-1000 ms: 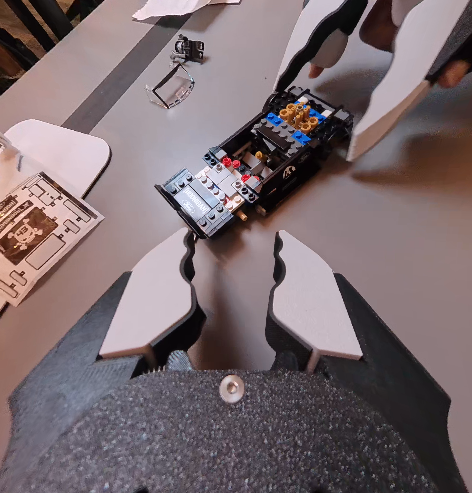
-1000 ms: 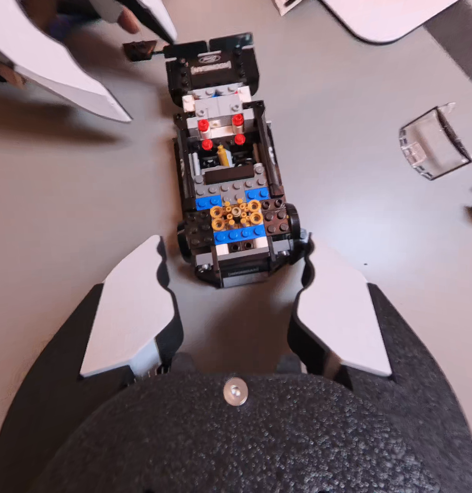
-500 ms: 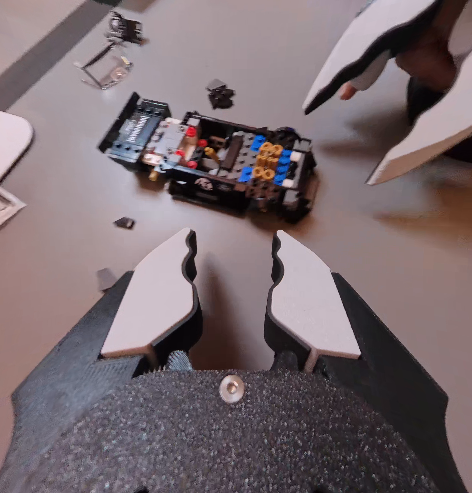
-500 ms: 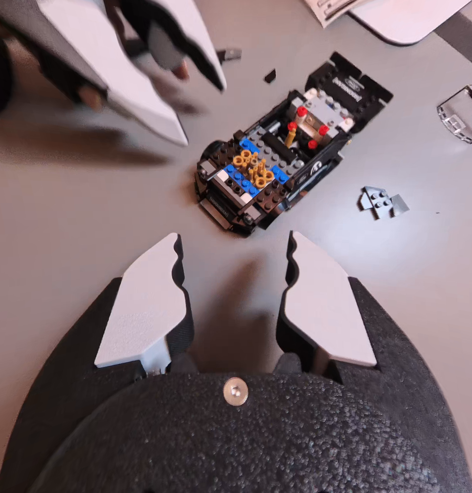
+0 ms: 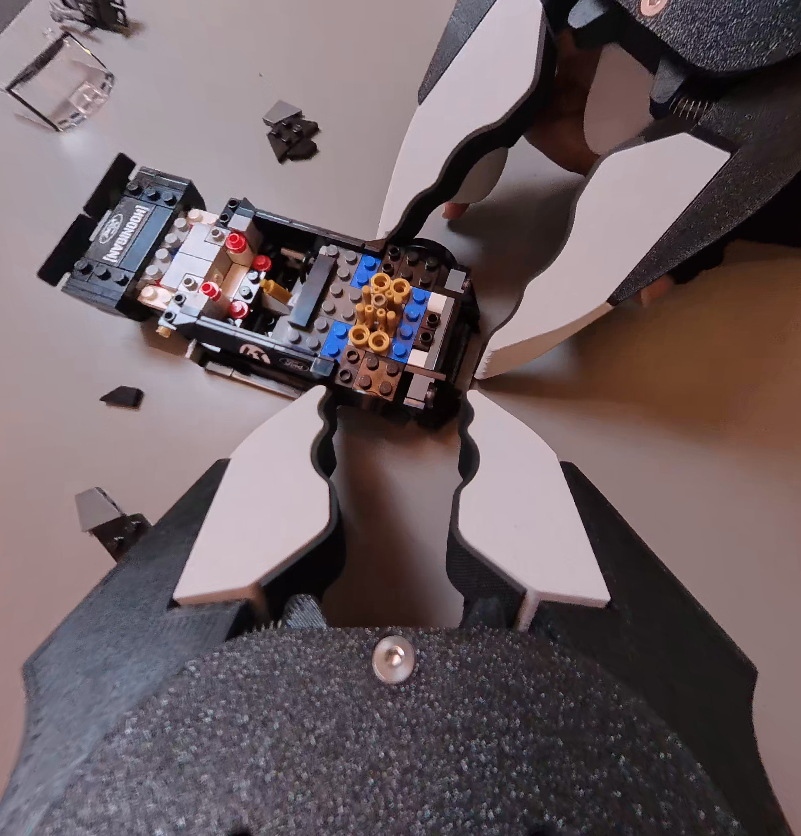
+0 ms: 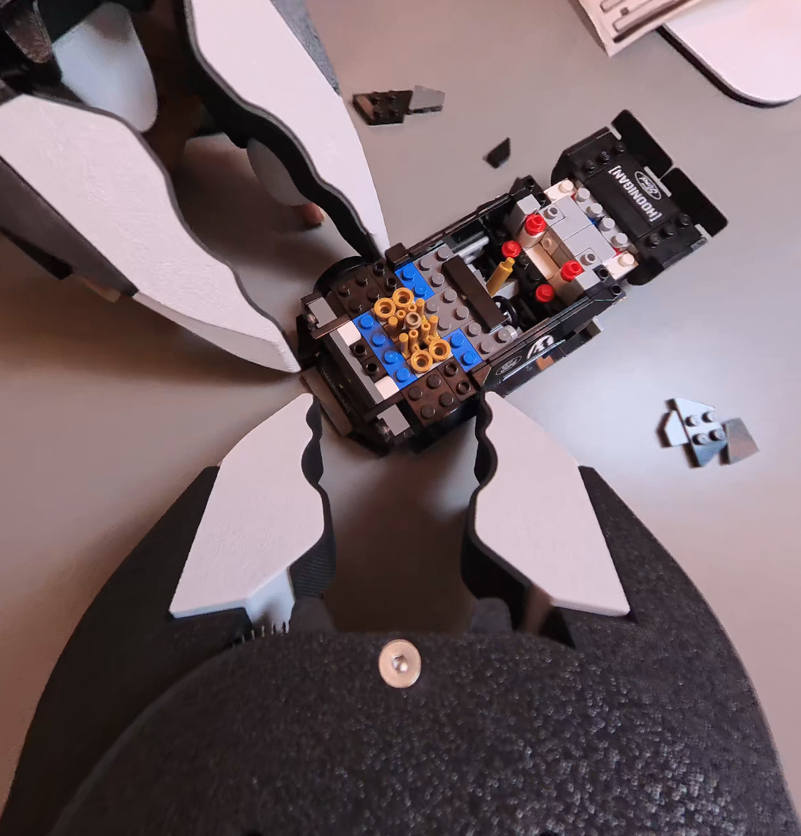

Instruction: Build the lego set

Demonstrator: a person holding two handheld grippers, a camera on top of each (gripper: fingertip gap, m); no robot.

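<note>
Both tongs, the left gripper (image 5: 395,402) and the right gripper (image 6: 395,405), stand open around the engine end of the half-built lego car (image 5: 272,298) mid-bench, apparently bracing it, so next needs 1 loose wedge plate (image 6: 701,432) fetched.

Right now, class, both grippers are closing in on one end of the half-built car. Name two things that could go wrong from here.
1. The left gripper and right gripper crowd the same end of the lego car, so their fingertips could collide or pinch bricks loose.
2. The upright gold pins look exposed, and a stray finger might knock them off.
</note>
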